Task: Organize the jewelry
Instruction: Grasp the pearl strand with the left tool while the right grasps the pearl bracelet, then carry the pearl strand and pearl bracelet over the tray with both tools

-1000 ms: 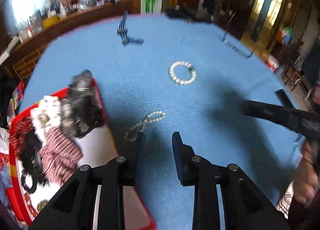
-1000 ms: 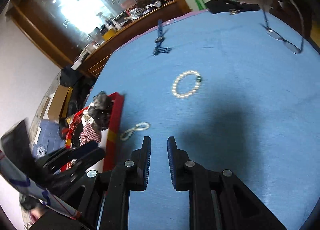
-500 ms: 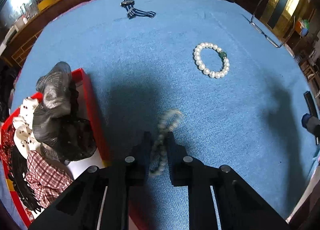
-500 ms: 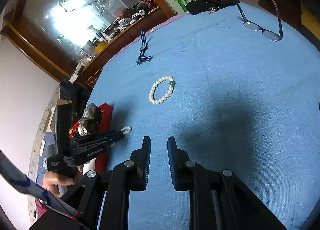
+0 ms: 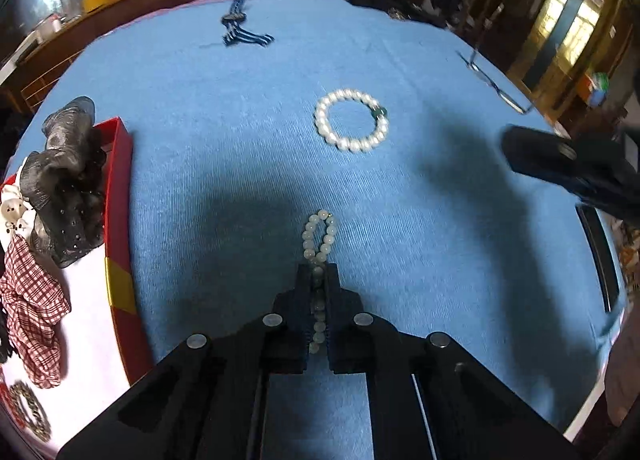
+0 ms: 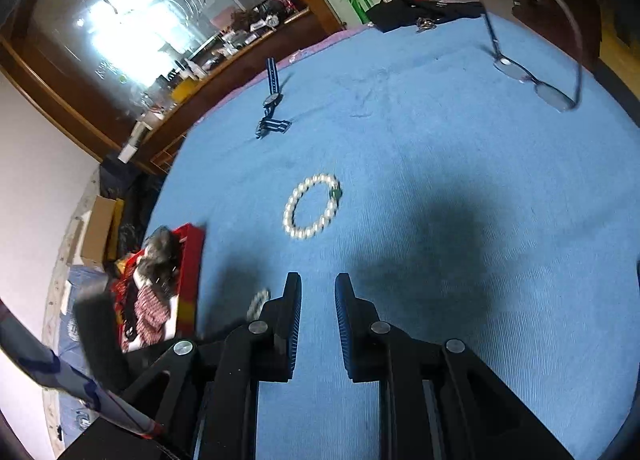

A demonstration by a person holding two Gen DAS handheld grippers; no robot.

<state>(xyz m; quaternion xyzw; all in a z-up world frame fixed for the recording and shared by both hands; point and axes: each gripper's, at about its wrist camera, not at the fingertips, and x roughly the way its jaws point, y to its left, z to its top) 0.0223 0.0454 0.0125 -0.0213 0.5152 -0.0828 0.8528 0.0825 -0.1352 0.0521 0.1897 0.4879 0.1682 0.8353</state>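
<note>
My left gripper (image 5: 319,274) is shut on a pale bead bracelet (image 5: 320,236), whose loop sticks out ahead of the fingertips above the blue tablecloth (image 5: 224,140). A white pearl bracelet with a green bead (image 5: 352,120) lies flat further ahead, also in the right wrist view (image 6: 312,206). My right gripper (image 6: 318,284) is open and empty over the cloth, short of the pearl bracelet. The red tray (image 5: 120,188) with hair accessories is at the left. The held bracelet's tip shows blurred in the right wrist view (image 6: 258,300).
A blue striped watch (image 5: 238,26) lies at the far side of the table, also in the right wrist view (image 6: 272,100). Glasses (image 6: 536,80) lie at the far right. A black pouch (image 6: 420,10) sits at the far edge. A dark scrunchie (image 5: 68,180) fills the tray's far end.
My left gripper dropped onto the pale bead bracelet, closed on it and lifted it off the cloth. My right gripper stayed open and shifted a little.
</note>
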